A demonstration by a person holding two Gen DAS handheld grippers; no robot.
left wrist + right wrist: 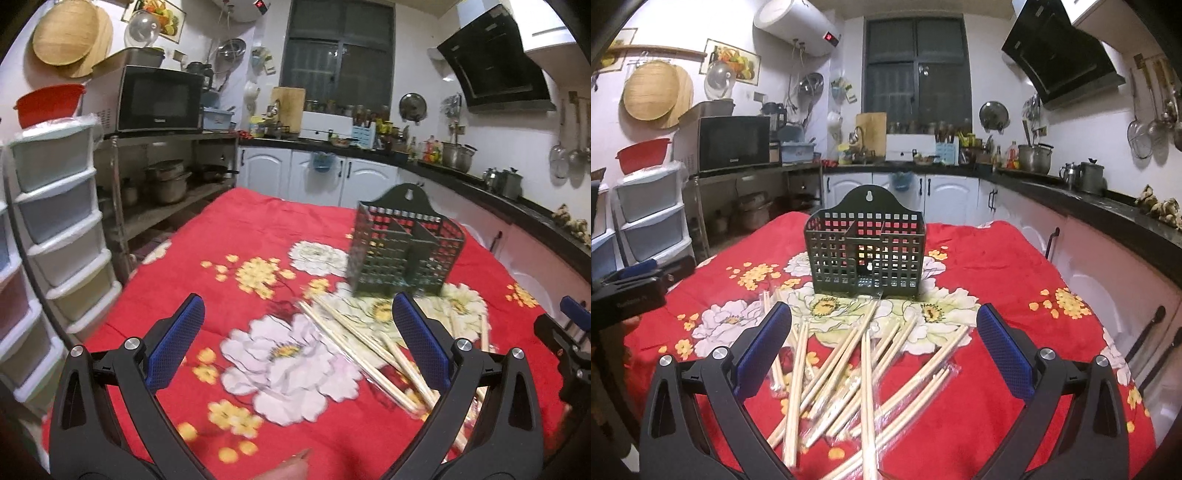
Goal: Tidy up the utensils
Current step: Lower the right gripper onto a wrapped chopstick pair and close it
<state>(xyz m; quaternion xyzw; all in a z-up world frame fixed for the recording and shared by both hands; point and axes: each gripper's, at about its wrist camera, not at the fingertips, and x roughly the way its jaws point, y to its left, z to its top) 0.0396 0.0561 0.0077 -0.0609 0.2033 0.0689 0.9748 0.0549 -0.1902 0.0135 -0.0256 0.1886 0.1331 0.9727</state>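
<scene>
Wooden chopsticks point(849, 373) lie scattered on a red floral tablecloth point(997, 258).
Both the left gripper point(295, 343) and right gripper point(884, 341) hover spread wide, empty, near a dark green slotted utensil holder point(866, 247).

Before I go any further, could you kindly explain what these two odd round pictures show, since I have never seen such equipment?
There is no robot here: a person holds a two-finger clamp in each hand, and each clamp carries a wide-angle camera looking along its blue-padded fingers. One picture comes from the left gripper, the other from the right gripper. Both are open and hold nothing. Below them is a table with a red flowered cloth. On it lie loose wooden chopsticks, some in clear wrappers, in front of a dark slotted holder, which stands upright and looks empty. Sorting the chopsticks has not begun.
</scene>
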